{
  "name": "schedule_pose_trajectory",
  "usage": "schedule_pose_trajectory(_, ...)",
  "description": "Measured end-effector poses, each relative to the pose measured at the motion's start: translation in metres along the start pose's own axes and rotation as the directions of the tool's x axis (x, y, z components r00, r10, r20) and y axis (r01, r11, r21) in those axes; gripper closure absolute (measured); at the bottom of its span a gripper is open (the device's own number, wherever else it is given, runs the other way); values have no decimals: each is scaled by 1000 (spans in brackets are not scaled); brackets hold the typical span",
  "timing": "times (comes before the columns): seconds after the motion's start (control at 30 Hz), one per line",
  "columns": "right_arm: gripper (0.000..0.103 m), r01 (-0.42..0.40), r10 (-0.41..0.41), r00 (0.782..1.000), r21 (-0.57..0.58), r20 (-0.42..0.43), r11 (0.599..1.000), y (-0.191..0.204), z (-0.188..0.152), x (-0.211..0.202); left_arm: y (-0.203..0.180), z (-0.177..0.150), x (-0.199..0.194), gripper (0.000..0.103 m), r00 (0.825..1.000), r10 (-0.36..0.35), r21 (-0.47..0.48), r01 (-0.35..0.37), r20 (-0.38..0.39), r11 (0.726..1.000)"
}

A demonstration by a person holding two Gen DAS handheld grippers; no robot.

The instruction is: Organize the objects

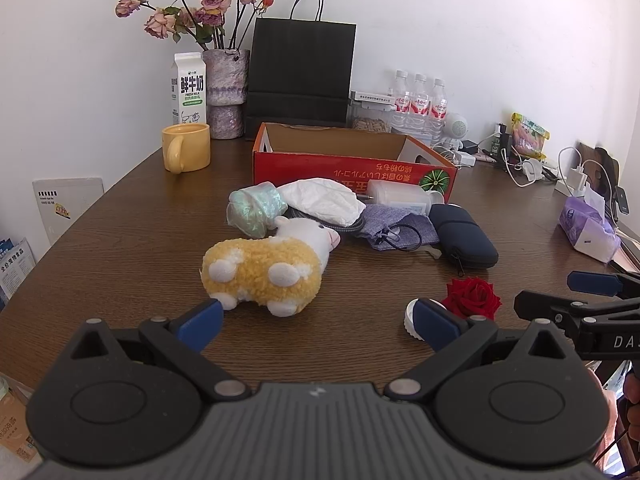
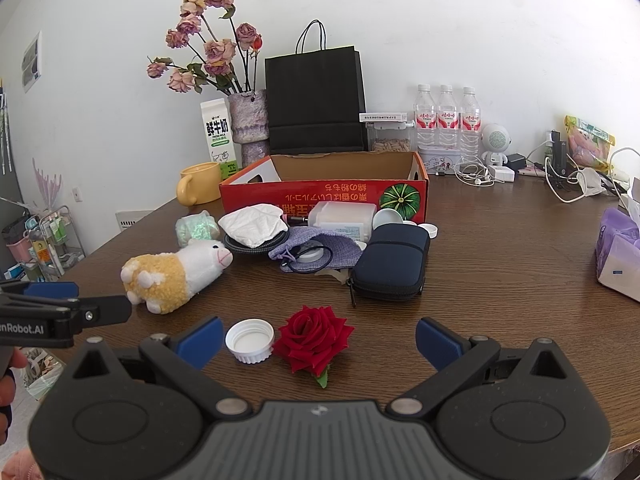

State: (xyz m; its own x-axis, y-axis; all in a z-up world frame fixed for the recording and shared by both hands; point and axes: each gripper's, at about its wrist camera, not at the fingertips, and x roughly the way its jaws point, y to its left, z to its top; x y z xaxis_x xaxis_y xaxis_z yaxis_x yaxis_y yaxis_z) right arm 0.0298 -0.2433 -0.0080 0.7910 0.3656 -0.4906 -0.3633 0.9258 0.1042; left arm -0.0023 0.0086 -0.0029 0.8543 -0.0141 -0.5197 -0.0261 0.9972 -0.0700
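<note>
Red rose point(image 2: 313, 338) between right gripper point(image 2: 319, 338) fingers, untouched.

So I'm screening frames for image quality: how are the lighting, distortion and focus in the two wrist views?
Left wrist view: even, soft daylight, strong fisheye bend on the brown wooden table, dark corner vignette; the yellow-and-white plush sheep looks sharp. Right wrist view: the same curved edges, faint sheen on the tabletop, soft shadow under the red fabric rose, sharp too.

Fluffy cloth sheep point(image 1: 262, 276) on a smooth wood-grain table point(image 1: 120, 248).
</note>
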Motion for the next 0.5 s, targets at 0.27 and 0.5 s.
schedule_pose_trajectory(0.27, 0, 0, 0, 1000, 0, 0, 1000, 0, 0, 0, 1, 0, 0, 0, 1000, 1, -3, -1, -2, 1000)
schedule_pose_trajectory(0.5, 0, 0, 0, 1000, 0, 0, 1000, 0, 0, 0, 1, -1, 0, 0, 1000, 1, -4, -1, -2, 1000)
